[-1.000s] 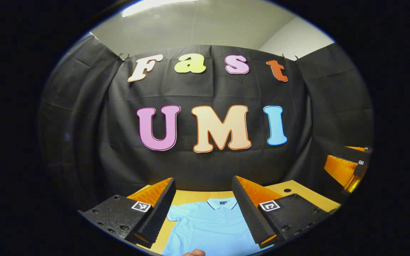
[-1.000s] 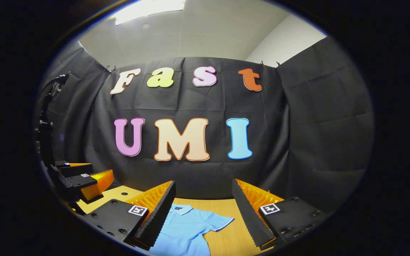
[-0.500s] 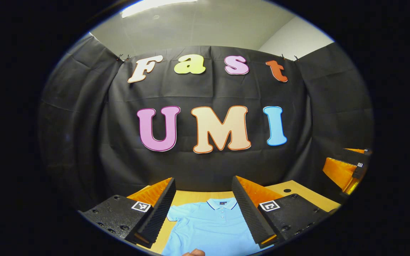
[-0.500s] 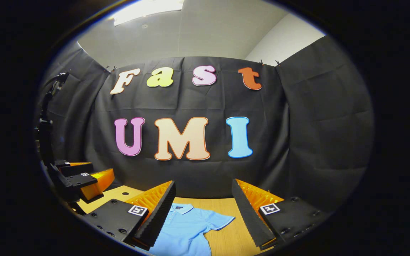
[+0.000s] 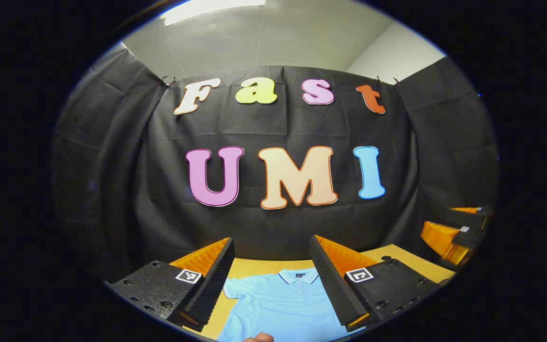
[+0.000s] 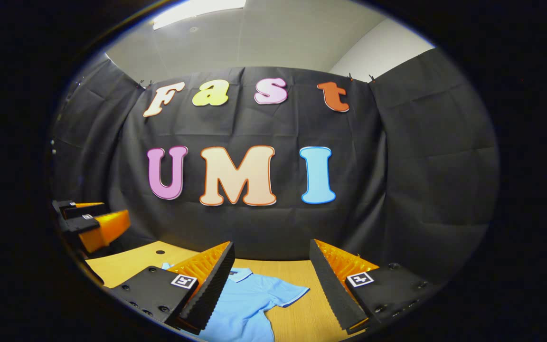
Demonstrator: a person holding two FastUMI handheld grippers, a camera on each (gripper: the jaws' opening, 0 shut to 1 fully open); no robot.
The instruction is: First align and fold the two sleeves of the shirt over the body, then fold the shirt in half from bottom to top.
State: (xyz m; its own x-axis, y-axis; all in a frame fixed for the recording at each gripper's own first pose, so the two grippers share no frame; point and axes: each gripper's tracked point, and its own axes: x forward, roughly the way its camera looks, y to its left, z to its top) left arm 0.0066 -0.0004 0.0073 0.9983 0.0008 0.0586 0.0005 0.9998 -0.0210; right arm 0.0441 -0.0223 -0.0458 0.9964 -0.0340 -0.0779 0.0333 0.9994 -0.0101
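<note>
A light blue polo shirt (image 5: pixel 278 304) lies flat on the wooden table (image 5: pixel 249 267), collar toward the back wall, both short sleeves spread out. My left gripper (image 5: pixel 271 280) hovers open above its chest, nothing between the fingers. In the right gripper view the shirt (image 6: pixel 249 304) lies lower left, one sleeve (image 6: pixel 288 292) stretched right. My right gripper (image 6: pixel 271 281) stands open over that sleeve side, holding nothing. Each gripper appears at the other view's edge: the right gripper (image 5: pixel 454 232) far right, the left gripper (image 6: pixel 90 223) far left.
The black cloth wall (image 5: pixel 273 228) rises just behind the table's far edge. A small round hole (image 6: pixel 160 251) marks the tabletop near the back left corner. Bare wood (image 6: pixel 302 318) lies right of the shirt. A fingertip (image 5: pixel 258 337) peeks in at the bottom.
The right gripper view has shifted to take in more of the table, and the left gripper sits higher in it. The left gripper view has shifted slightly. Both stay open.
</note>
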